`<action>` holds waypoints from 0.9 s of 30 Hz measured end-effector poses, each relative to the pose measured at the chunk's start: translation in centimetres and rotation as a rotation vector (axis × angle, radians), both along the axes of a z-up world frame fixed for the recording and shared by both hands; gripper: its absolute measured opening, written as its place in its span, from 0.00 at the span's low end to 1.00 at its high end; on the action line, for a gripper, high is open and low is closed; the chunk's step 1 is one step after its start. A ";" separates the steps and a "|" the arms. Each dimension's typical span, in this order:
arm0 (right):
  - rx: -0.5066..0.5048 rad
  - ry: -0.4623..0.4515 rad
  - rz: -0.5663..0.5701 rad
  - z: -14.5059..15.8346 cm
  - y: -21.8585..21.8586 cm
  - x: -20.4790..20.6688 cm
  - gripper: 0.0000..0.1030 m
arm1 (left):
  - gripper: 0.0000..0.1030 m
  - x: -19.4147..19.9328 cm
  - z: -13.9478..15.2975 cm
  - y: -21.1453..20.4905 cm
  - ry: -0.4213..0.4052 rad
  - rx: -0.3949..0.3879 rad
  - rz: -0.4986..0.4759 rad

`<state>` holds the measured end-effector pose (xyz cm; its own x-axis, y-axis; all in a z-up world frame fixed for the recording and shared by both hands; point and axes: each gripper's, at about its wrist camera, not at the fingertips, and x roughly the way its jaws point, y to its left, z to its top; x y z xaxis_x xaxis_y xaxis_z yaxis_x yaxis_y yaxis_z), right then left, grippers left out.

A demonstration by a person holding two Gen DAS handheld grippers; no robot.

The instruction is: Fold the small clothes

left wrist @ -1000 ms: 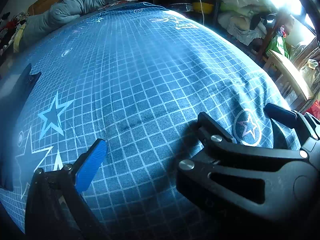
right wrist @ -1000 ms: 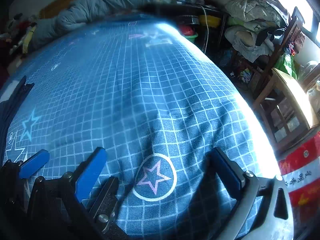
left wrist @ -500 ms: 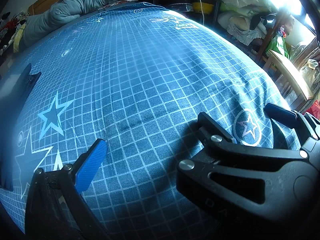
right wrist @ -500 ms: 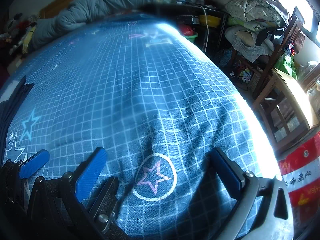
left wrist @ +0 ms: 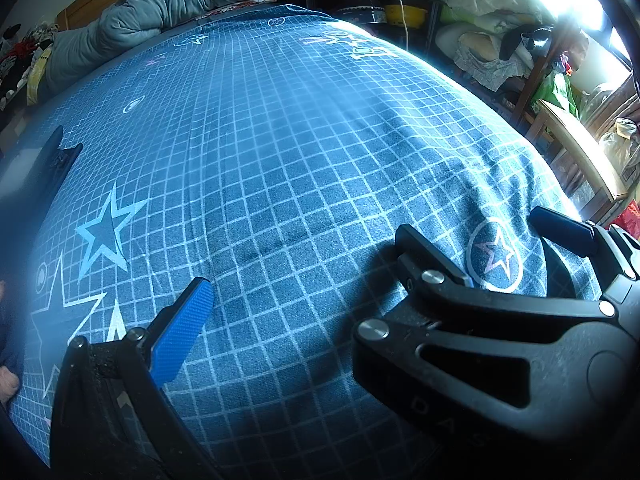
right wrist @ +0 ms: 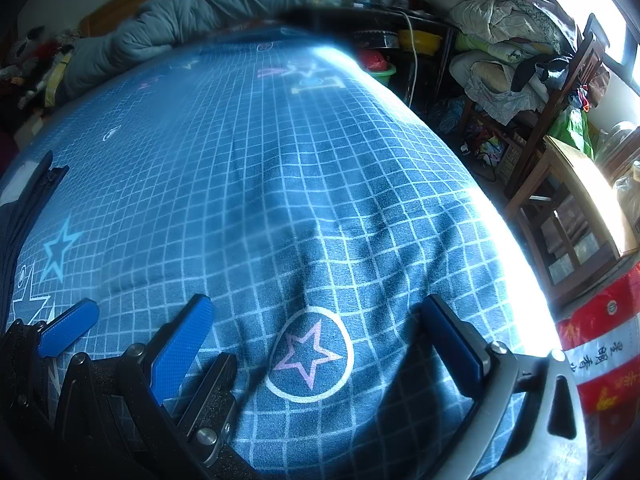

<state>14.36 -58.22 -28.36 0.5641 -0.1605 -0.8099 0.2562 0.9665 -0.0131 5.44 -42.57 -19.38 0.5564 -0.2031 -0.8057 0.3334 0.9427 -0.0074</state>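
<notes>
Nothing has shifted since the earlier frames: both grippers sit where they were, low over the near end of the bed, and the bedspread's creases look the same.

From the right wrist view, the right gripper (right wrist: pixel 320 344) has its blue-padded fingers (right wrist: pixel 182 344) spread wide, one to each side of a circled pink star (right wrist: pixel 310 354) printed on the blue grid bedspread (right wrist: pixel 280 184). Nothing lies between them but the bedspread. To its left, the left gripper (right wrist: pixel 124 330) appears just beside it, one blue pad lying close to the right gripper's left finger.

From the left wrist view, the left gripper (left wrist: pixel 292 328) shows only its left blue pad (left wrist: pixel 182 332) above the fabric; its right finger is hidden behind the black body of the right gripper (left wrist: pixel 492 240), so how wide it stands can only be read from the other view, where its two pads sit apart.

A dark garment (right wrist: pixel 24 208) lies at the far left edge of the bed, well apart from both grippers; it shows again as a dark blurred shape (left wrist: pixel 32 184) in the left wrist view. A grey quilt (left wrist: pixel 168 8) is bunched at the far end of the bed. A wooden chair (right wrist: pixel 568 208) stands to the right of the bed, with piled bedding (right wrist: pixel 504 40) further back.
</notes>
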 end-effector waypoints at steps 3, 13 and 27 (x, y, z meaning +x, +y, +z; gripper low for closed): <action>0.000 0.000 0.000 0.0 0.0 0.0 1.00 | 1.00 0.0 0.0 0.1 0.000 0.000 -0.001; 0.000 0.000 0.000 0.0 0.0 0.0 1.00 | 1.00 0.0 0.0 0.2 0.000 -0.001 -0.004; 0.000 0.000 0.001 0.1 0.0 0.0 1.00 | 1.00 -0.2 0.0 0.5 0.000 -0.002 -0.006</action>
